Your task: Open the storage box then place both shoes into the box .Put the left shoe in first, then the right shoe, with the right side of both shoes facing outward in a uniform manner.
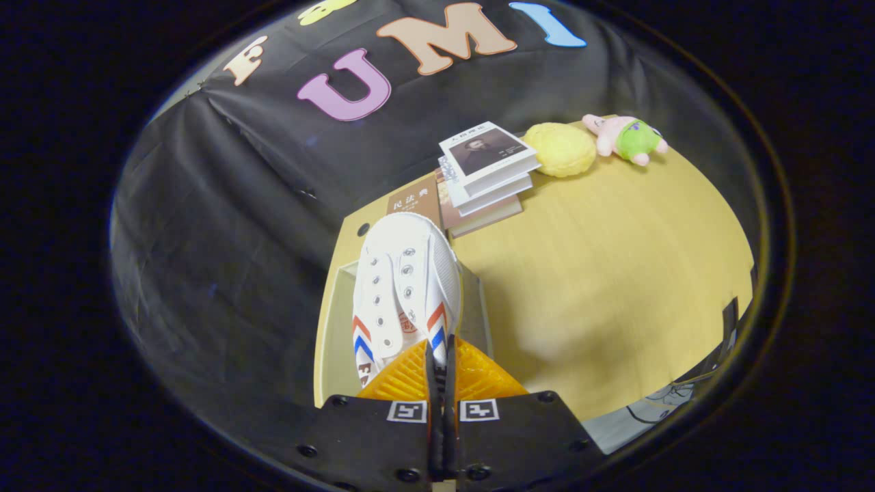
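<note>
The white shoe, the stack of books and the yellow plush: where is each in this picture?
white shoe (403, 287): gripper view, on its laced upper, ahead of the closed gripper (441, 383).
stack of books (487, 171): gripper view, top cover.
yellow plush (559, 149): gripper view, its middle.

The gripper (441, 369) and its fingers cover the heel end of the white shoe (405, 287), so the part they pinch cannot be seen. The shoe hides most of the storage box (340, 321) beneath it, whose inside cannot be told. The upper books cover much of the lowest book in the stack (478, 179)
</note>
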Motion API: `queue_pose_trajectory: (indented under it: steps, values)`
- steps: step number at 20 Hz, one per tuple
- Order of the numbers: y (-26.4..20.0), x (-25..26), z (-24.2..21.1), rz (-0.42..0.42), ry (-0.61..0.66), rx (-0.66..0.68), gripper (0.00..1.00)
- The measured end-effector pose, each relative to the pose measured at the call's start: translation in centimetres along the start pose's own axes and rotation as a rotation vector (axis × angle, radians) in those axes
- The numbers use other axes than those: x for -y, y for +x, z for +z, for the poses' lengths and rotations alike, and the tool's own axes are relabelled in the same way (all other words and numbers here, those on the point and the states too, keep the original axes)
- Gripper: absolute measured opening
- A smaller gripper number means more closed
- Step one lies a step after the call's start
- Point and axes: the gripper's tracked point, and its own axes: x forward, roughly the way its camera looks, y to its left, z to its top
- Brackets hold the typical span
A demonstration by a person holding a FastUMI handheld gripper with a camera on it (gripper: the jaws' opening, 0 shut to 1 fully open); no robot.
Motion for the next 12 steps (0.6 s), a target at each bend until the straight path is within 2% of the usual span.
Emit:
queue_pose_trajectory:
  steps: [5,9,12]
  values:
    - [2.4,-1.9,-1.3,0.004,-0.008,-0.028,0.04]
    - [3.7,-2.5,-2.4,0.009,-0.01,-0.055,0.39]
    - [3.1,-3.4,-0.4,0.051,0.004,0.019,0.65]
